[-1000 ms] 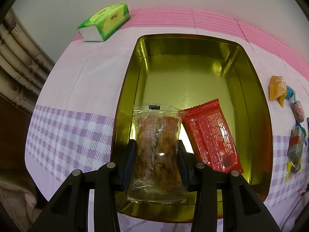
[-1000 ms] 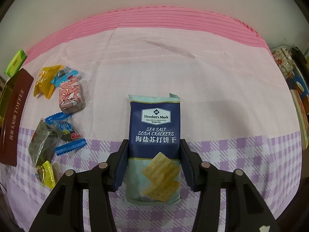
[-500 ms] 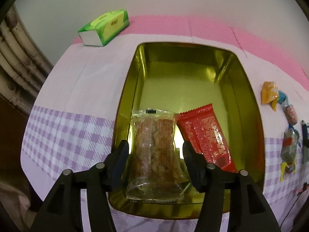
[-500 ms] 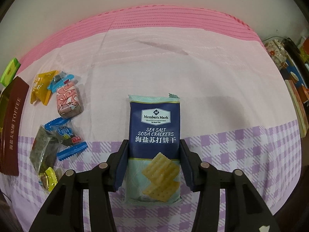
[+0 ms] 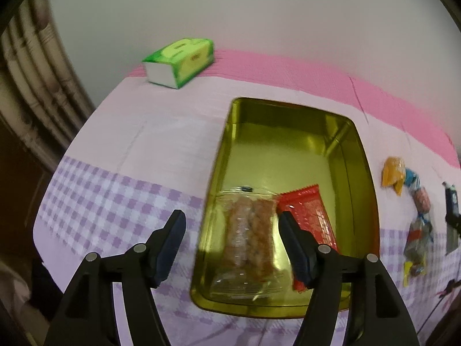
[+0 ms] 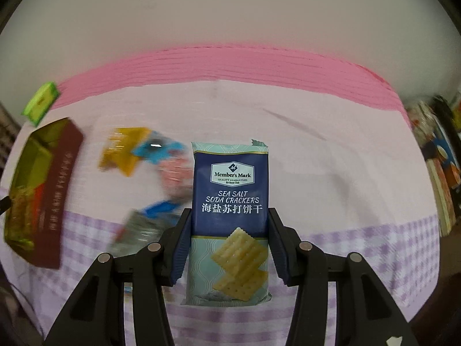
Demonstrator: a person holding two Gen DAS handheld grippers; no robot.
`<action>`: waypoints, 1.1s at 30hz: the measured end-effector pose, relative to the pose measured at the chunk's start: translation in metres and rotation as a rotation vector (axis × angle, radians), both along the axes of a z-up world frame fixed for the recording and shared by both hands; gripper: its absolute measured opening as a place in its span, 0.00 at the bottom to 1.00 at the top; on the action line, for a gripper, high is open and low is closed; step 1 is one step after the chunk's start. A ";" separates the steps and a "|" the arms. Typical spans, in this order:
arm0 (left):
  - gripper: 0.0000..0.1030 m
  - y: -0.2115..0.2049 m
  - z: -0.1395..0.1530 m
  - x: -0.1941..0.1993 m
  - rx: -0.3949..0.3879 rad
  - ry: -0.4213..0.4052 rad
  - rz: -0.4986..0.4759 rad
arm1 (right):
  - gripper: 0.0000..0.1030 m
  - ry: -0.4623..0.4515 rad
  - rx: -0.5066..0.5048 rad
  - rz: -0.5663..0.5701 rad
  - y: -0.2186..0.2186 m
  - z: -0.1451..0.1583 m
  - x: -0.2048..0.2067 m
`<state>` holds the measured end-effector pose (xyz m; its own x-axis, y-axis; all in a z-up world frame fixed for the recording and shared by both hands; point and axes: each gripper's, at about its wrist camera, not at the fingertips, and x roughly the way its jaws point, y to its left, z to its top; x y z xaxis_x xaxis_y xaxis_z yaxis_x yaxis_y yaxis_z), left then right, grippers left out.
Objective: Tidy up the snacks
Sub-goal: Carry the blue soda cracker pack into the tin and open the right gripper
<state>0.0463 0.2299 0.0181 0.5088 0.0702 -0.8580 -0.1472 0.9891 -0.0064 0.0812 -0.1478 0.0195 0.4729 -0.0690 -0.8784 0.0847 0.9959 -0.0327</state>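
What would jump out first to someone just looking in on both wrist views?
The gold tin, open on the pink and purple cloth, with a clear snack bag and a red packet lying in its near end; above them the left gripper has its jaws opening. Then the navy soda cracker pack clamped in the right gripper, loose candies to its left.

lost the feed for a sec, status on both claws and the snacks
Left claw opening, clear snack pack lying in gold tin. Right claw shut on cracker pack. Loose candies lie between it and tin.
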 end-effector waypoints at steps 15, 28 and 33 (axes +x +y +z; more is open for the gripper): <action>0.67 0.051 -0.001 -0.023 0.034 0.018 0.190 | 0.45 -0.025 0.101 0.281 0.158 0.025 0.019; 0.67 0.065 -0.009 -0.019 0.048 0.049 0.239 | 0.45 0.065 0.164 0.382 0.243 -0.006 0.027; 0.67 0.066 -0.011 -0.018 0.052 0.058 0.246 | 0.45 0.079 0.167 0.382 0.253 -0.011 0.028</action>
